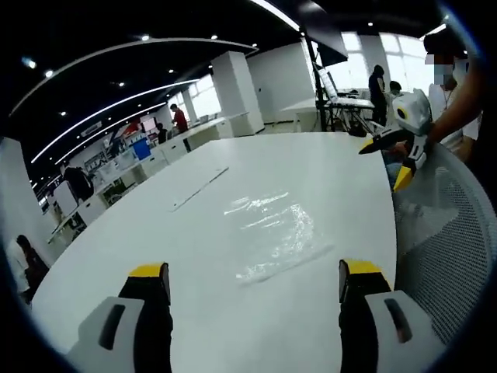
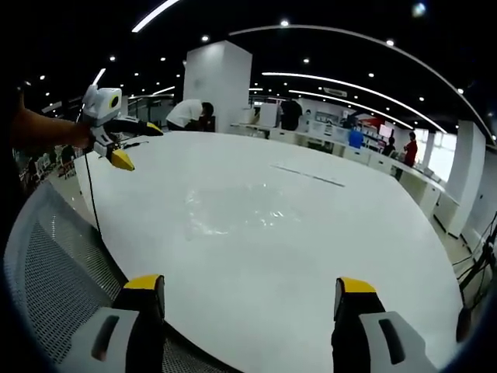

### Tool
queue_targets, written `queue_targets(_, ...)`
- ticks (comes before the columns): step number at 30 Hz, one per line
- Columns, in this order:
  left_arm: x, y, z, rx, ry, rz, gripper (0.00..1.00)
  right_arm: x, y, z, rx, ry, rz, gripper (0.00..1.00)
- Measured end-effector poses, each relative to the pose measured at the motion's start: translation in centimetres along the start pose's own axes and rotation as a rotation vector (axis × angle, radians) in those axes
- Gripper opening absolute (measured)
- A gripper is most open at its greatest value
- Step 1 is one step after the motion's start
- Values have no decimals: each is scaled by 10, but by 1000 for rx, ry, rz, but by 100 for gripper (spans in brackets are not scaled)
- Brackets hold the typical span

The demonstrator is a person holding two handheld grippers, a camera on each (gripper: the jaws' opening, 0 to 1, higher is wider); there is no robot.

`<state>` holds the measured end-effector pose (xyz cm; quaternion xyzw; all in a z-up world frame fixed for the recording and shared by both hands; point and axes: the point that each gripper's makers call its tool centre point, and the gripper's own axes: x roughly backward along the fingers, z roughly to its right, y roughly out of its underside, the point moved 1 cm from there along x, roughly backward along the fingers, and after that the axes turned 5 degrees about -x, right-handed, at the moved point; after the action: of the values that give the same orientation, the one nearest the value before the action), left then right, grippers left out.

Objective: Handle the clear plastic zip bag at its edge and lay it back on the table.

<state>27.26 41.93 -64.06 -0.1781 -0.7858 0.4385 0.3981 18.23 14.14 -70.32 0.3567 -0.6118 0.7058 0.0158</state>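
The clear plastic zip bag (image 1: pixel 276 233) lies flat and crinkled on the white table (image 1: pixel 194 256), a little ahead of my left gripper (image 1: pixel 255 273). That gripper is open and holds nothing. My right gripper (image 1: pixel 392 155) hangs in a hand at the table's right edge, its jaws apart. In the right gripper view the bag (image 2: pixel 233 211) shows as a faint sheen on the table (image 2: pixel 349 233), ahead of the open, unloaded right gripper (image 2: pixel 248 286). The left gripper (image 2: pixel 124 144) floats at the upper left there, held by a hand, jaws spread.
A grey mesh chair back (image 1: pixel 450 233) (image 2: pixel 54 256) stands against the table's near edge. A thin strip (image 1: pixel 198 189) (image 2: pixel 307 175) lies farther out on the table. Desks, pillars and several people fill the office behind.
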Motion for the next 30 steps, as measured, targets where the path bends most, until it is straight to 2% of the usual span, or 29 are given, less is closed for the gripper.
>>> queue_targets(12, -11, 3, -7, -51, 46, -19, 89, 0, 1, -1, 5, -1, -13, 90)
queue_targets(30, -29, 22, 2, -134, 162, -85, 81, -1, 3, 2, 5, -4, -17, 89)
